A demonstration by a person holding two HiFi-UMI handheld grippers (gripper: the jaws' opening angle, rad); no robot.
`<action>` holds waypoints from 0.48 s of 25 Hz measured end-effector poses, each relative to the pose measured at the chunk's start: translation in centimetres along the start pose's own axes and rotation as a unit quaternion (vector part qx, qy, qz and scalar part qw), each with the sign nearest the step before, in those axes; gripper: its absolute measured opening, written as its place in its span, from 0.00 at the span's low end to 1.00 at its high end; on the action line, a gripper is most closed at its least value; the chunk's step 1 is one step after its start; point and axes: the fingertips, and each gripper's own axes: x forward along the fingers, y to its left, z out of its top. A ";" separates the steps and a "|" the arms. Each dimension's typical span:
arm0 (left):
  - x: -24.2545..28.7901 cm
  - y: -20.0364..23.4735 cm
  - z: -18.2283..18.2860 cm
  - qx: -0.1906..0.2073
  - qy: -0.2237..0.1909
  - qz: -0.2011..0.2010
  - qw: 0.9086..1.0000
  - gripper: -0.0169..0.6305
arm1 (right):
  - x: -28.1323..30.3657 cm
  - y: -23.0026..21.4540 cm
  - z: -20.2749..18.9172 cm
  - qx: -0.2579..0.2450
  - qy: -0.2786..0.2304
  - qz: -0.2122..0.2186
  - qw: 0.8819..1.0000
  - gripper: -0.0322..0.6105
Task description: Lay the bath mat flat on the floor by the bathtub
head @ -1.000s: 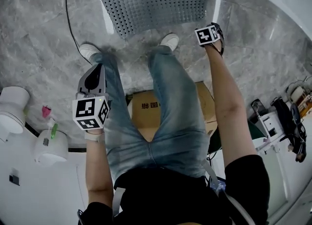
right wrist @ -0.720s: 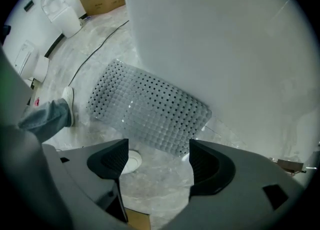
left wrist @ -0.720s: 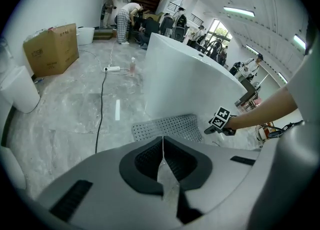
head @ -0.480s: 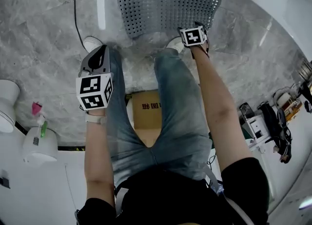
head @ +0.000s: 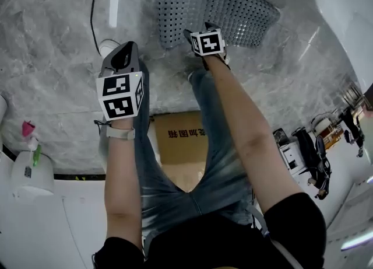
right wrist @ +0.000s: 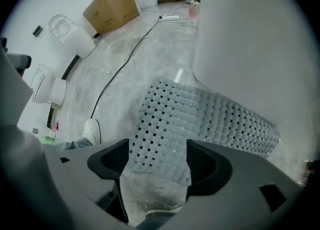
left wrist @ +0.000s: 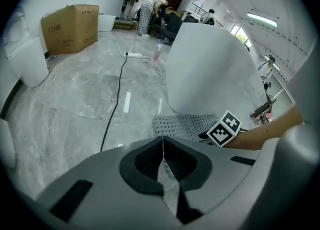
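The grey perforated bath mat [head: 217, 10] lies spread on the marble floor beside the white bathtub [head: 344, 11]. My right gripper [head: 204, 33] hovers over the mat's near edge. In the right gripper view its jaws [right wrist: 157, 161] stand open with nothing gripped, and the mat [right wrist: 200, 116] and bare floor show through the gap. My left gripper [head: 121, 53] is held left of the mat above bare floor, apart from it. Its jaws [left wrist: 163, 150] are shut on nothing. The left gripper view shows the mat [left wrist: 182, 124] and the tub [left wrist: 210, 69].
A black cable [head: 93, 5] runs over the floor left of the mat. A cardboard box [head: 180, 139] sits behind the person's legs, whose white shoe [head: 108, 46] is near the mat. White fixtures [head: 23, 171] stand at the left, cluttered gear [head: 309, 151] at the right.
My right gripper has moved left along the mat's near edge. My left gripper has moved a little forward. The mat lies as before.
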 end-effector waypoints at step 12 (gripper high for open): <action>3.9 10.0 2.3 -0.051 -0.031 0.056 0.997 0.06 | 13.1 7.7 2.9 -0.039 -0.001 0.036 0.999 0.52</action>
